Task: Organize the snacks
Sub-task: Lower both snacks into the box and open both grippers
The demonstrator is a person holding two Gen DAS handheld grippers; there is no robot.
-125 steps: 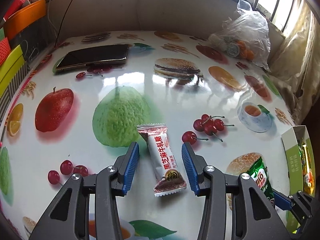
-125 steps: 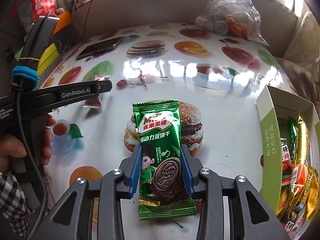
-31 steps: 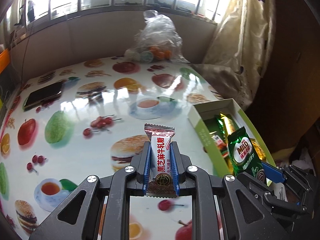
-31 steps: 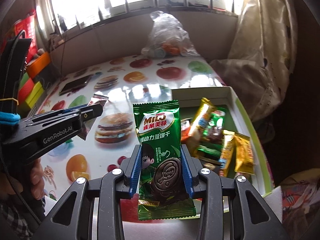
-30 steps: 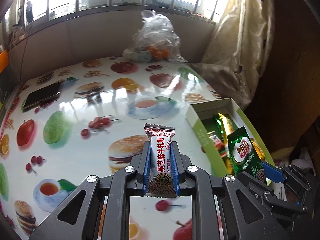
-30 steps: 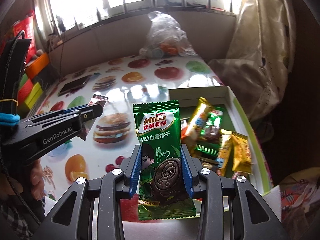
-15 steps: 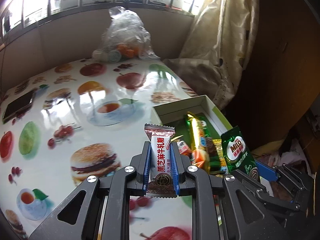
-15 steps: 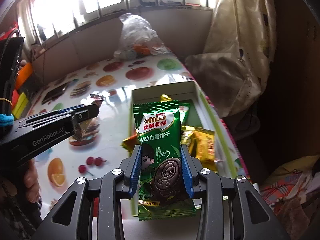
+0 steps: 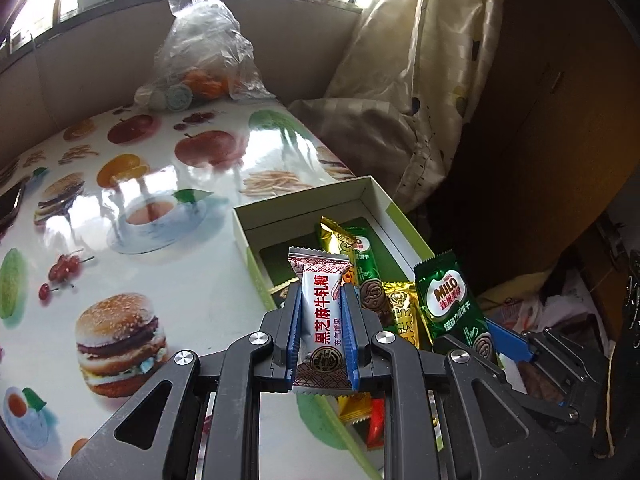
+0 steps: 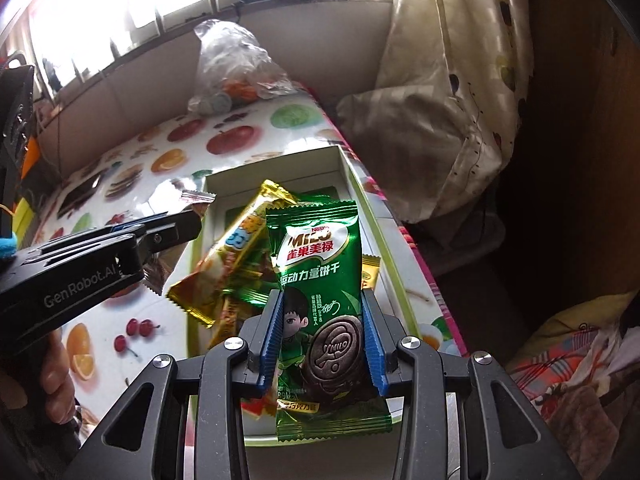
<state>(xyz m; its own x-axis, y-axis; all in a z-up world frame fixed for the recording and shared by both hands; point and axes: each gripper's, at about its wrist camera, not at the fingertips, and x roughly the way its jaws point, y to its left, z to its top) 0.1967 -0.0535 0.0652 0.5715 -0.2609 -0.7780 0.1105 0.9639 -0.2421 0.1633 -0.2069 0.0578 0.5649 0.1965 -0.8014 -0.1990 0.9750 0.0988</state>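
Candy [image 9: 320,316] in left gripper [image 9: 320,336], over box [image 9: 298,204]

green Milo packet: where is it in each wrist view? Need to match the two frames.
Left wrist view: green Milo packet at right of centre, held by the right gripper over the box's near right side.
Right wrist view: same packet at bottom centre, clamped between the blue pads.
Shared landmark: the open green-and-white box of snacks; also the clear plastic bag at the table's far end.
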